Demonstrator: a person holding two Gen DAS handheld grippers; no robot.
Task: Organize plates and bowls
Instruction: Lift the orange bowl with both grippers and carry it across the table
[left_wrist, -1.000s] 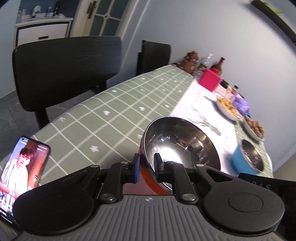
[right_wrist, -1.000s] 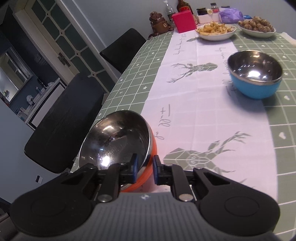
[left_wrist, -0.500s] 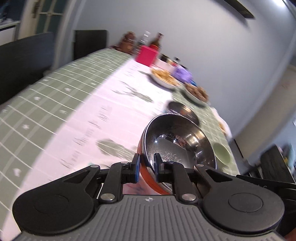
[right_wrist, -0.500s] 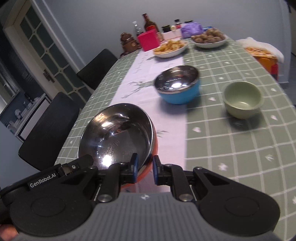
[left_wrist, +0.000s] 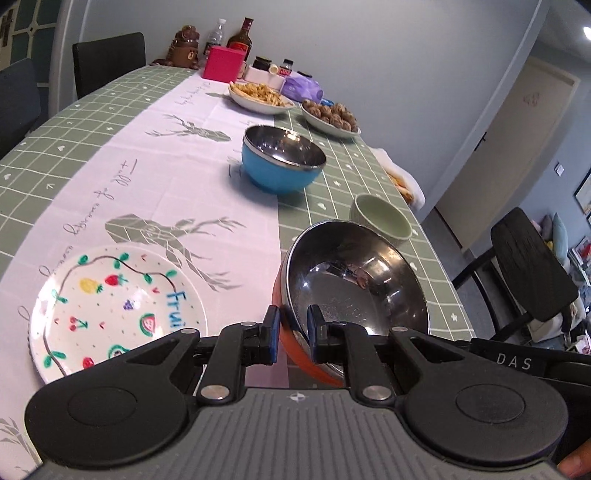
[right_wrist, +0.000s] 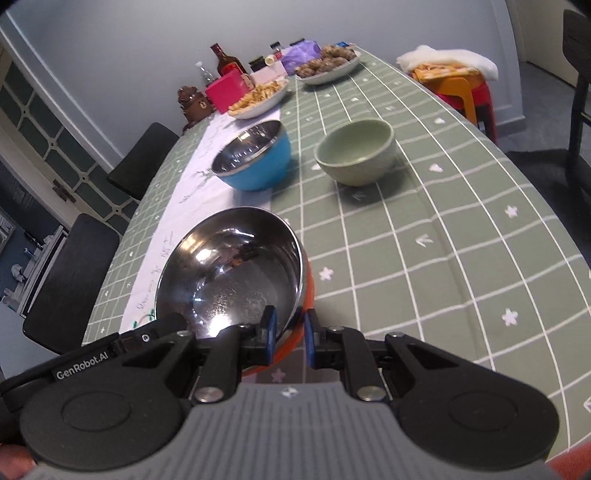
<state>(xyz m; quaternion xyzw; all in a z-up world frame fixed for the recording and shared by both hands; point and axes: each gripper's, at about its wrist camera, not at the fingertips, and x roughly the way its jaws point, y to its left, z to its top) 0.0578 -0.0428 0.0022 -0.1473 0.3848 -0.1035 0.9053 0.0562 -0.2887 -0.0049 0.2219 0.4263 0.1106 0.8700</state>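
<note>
"Fruit" plate (left_wrist: 118, 306); "GenRobot.AI", "DAS"

Blue bowl (right_wrist: 255, 162), green bowl (right_wrist: 356, 153) ahead (gap between).

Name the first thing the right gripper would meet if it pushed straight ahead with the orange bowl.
Probably the blue bowl. The right gripper points just right of it, so the carried orange bowl might instead pass between it and the green bowl.

The underside of the orange bowl (left_wrist: 295, 354) is hidden, so contact with the table cannot be judged. The fruit plate (left_wrist: 114, 310) is partly covered at its near edge by the left gripper (left_wrist: 291, 334). Labels on the far bottles (left_wrist: 240, 37) are too small to read.
</note>
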